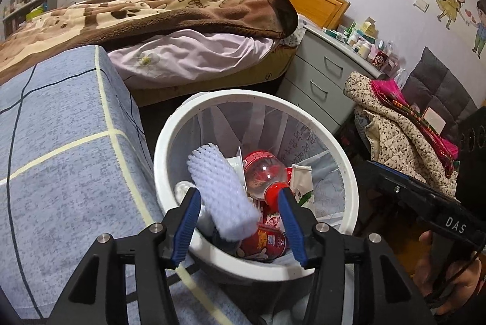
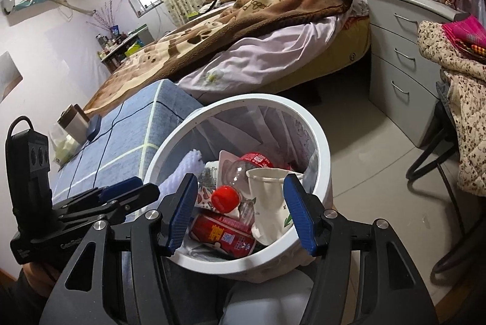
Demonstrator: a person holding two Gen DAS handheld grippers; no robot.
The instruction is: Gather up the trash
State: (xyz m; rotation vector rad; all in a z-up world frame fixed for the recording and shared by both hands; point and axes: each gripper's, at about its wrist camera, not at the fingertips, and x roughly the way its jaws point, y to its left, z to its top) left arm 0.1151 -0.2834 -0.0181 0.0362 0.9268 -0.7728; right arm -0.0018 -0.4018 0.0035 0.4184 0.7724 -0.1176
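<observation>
1. Both claws hang over the white bin, which stands on the floor against the near corner of the blue checked ottoman. Left claw: jaws apart, the white brush between them, not pressed. It looks blurred at its lower end, so probably dropping, though it may be resting on the trash
2. Right claw: jaws apart, holding nothing. The paper cup lies between the jaw lines, inside the bin
3. Risk: the brush leans toward the bin's ottoman-side rim. If it lands on the red-capped bottle or red can it could tip over that rim
4. Risk: the heap is high. Light pieces such as the cup could roll out over the near rim
5. Risk: the claws sit close together, so withdrawing either may knock the other or snag the liner bag
6. Cup and wrappers at the far edge of the ottoman: possibly trash not yet collected
</observation>
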